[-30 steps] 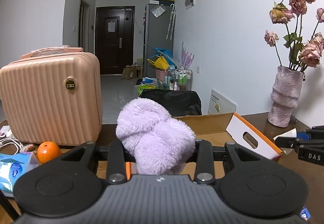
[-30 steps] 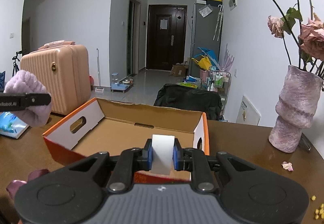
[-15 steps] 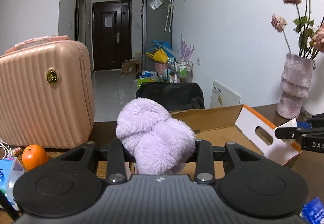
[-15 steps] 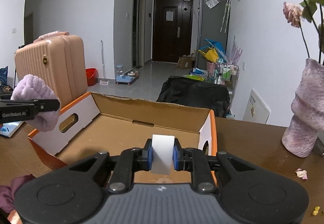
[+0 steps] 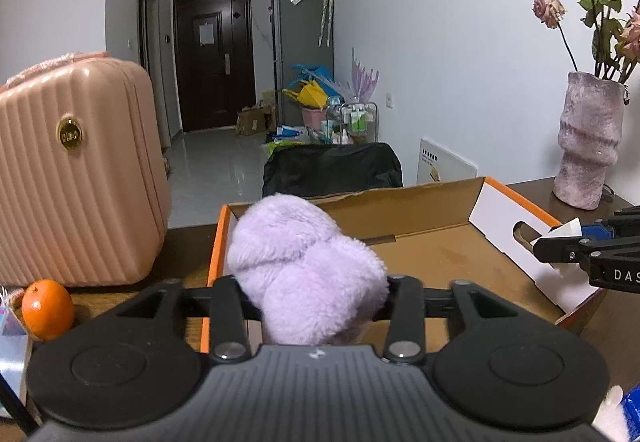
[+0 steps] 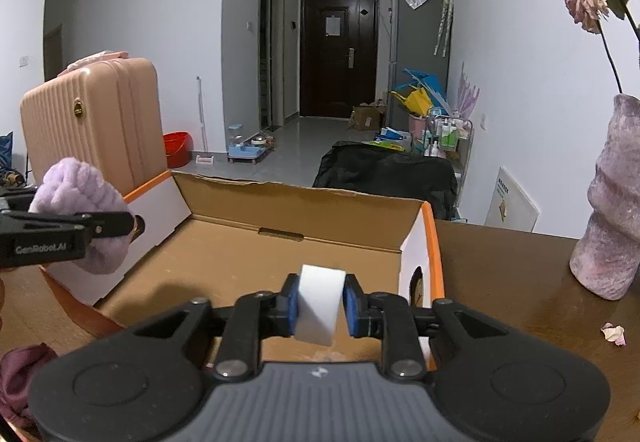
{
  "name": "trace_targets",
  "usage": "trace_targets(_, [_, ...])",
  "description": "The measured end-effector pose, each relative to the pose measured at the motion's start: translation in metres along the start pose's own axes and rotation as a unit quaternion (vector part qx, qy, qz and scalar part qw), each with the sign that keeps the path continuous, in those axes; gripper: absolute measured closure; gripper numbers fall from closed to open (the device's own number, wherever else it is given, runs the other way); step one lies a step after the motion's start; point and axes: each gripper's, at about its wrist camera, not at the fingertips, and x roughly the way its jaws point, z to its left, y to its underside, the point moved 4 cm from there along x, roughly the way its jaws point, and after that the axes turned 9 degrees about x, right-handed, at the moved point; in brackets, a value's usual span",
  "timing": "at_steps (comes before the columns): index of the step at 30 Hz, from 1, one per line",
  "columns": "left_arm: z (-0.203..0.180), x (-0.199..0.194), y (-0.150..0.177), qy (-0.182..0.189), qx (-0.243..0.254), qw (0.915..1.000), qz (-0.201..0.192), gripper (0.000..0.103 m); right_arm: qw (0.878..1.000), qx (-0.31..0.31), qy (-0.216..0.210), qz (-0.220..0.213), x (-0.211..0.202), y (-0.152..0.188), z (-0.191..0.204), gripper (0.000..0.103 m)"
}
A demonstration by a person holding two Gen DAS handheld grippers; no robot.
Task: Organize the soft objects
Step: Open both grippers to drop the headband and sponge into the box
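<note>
1. Left wrist view: the left gripper [image 5: 312, 282] has the fluffy lilac bundle [image 5: 304, 274] between its jaws, which are opening; the pile still touches both fingers. The bundle hangs over the left end of the cardboard box [image 5: 432, 242].
2. Only this view shows the orange [image 5: 47, 308] by the table's left edge, in front of the pink suitcase [image 5: 76, 170], and the full vase [image 5: 588, 146] at the far right corner.
3. Right wrist view: the right gripper [image 6: 320, 304] has the white foam block [image 6: 320, 304] between its blue pads, jaws opening (the block sits tilted, still touched on both sides). It hangs over the box's near right part [image 6: 280, 266].
4. Only this view shows a maroon cloth [image 6: 20, 374] at the table's near left edge and a fallen petal [image 6: 614, 333] on the right.
5. Obstructions: each gripper body hides the box's near wall; the box's left flap [image 6: 160, 202] stands just behind the bundle.
</note>
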Motion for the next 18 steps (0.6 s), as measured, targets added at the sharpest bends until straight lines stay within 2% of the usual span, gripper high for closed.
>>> trace_targets(1, [0.001, 0.0, 0.0, -0.001, -0.003, 1.0, 0.002, 0.047, 1.0, 0.001, 0.001, -0.001, 0.0, -0.001, 0.0, 0.07])
trace_targets(3, [0.003, 0.0, 0.0, -0.004, -0.008, 1.0, -0.001, 0.03, 1.0, 0.001, 0.003, -0.006, -0.001, -0.001, -0.001, 0.056])
trace_targets(5, [0.006, -0.001, 0.0, -0.01, -0.017, 0.9998, -0.003, 0.019, 1.0, 0.002, 0.006, -0.014, -0.003, -0.002, -0.001, 0.032])
trace_targets(6, [0.008, -0.002, -0.001, -0.018, -0.018, 0.9997, -0.004, 0.013, 1.0, 0.001, 0.007, -0.019, -0.005, -0.003, -0.001, 0.027])
trace_targets(8, [0.01, -0.004, -0.001, -0.026, -0.024, 0.9993, -0.01, 0.004, 1.0, 0.0, 0.01, -0.027, -0.008, -0.004, -0.001, 0.011])
trace_targets(9, [0.012, -0.005, -0.002, -0.027, -0.028, 0.9992, -0.012, 0.0, 0.999, 0.001, 0.011, -0.032, -0.009, -0.004, -0.001, 0.008])
trace_targets(11, [0.013, -0.008, -0.003, -0.037, -0.031, 0.9986, -0.023, 0.0, 0.999, 0.003, 0.012, -0.037, -0.011, -0.005, -0.003, 0.004])
trace_targets(18, [0.016, -0.009, -0.004, -0.041, -0.039, 0.9981, -0.025, 0.0, 0.999, 0.0, 0.021, -0.037, -0.012, -0.006, -0.004, 0.001])
